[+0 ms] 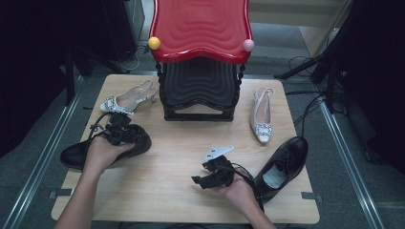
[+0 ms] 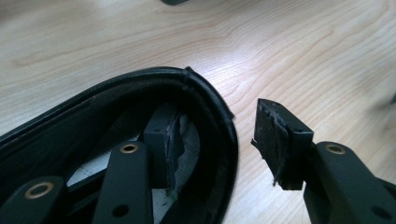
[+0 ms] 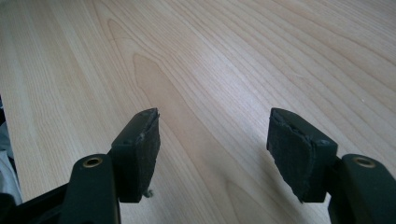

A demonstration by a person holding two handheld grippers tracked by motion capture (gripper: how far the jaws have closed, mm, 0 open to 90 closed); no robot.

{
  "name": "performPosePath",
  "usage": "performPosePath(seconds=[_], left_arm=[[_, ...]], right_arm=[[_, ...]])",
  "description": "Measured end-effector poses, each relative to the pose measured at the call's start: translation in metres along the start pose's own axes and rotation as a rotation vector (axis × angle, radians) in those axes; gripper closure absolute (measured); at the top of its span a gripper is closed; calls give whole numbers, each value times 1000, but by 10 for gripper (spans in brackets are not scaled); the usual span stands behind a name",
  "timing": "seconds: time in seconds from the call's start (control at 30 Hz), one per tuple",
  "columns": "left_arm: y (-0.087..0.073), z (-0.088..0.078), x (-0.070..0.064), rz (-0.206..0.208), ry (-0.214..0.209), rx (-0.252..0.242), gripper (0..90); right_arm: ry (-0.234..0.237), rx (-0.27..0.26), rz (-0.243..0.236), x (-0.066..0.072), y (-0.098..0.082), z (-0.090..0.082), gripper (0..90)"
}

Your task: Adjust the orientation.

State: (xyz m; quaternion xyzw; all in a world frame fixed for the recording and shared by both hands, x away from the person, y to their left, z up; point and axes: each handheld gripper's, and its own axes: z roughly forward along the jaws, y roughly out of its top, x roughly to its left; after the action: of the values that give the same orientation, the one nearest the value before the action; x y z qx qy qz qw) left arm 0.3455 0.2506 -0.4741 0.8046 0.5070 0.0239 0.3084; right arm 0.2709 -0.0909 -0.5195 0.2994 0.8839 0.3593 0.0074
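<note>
1. The desk (image 1: 181, 157) carries a two-level rack, with a red shelf (image 1: 200, 26) above a black shelf (image 1: 200, 83). Both shelves hold no shoes, so I judge the work is near its beginning.
2. Four shoes lie on the desk: the left black shoe (image 1: 76, 155), a right black shoe (image 1: 284, 164), and two white heels (image 1: 126, 100) (image 1: 261, 119).
3. The left tongs (image 1: 117, 131) are at the heel end of the left black shoe. The left gripper view shows what the high view cannot: one pad (image 2: 163, 140) inside the shoe collar (image 2: 224, 135), the other outside, not yet pressing.
4. The right tongs (image 1: 210, 176) wait wide over bare wood, holding nothing.
</note>
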Motion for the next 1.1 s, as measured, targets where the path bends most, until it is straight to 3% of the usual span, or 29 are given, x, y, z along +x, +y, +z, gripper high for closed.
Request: performPosePath(seconds=[0.1,0.13,0.37,0.5,0.63,0.83,1.1], left_arm=[[2,8,0,-9,0,10,536],[3,11,0,-3,29,27,544],[5,13,5,-35,14,31,607],[2,13,4,-22,37,10,641],[3,14,1,-3,64,21,661],[4,11,2,-3,43,39,711],[-3,4,-15,58,48,76,784]], right_arm=[[-8,-5,16,-2,-3,-2,355],[-10,-6,25,-2,-4,-4,355],[-18,-4,50,-4,-10,-6,354],[-21,-2,65,-5,-11,-7,353],[-25,1,71,-4,-13,-7,353],[-15,-14,81,-6,-12,-7,355],[-7,-25,88,-8,-11,-10,357]])
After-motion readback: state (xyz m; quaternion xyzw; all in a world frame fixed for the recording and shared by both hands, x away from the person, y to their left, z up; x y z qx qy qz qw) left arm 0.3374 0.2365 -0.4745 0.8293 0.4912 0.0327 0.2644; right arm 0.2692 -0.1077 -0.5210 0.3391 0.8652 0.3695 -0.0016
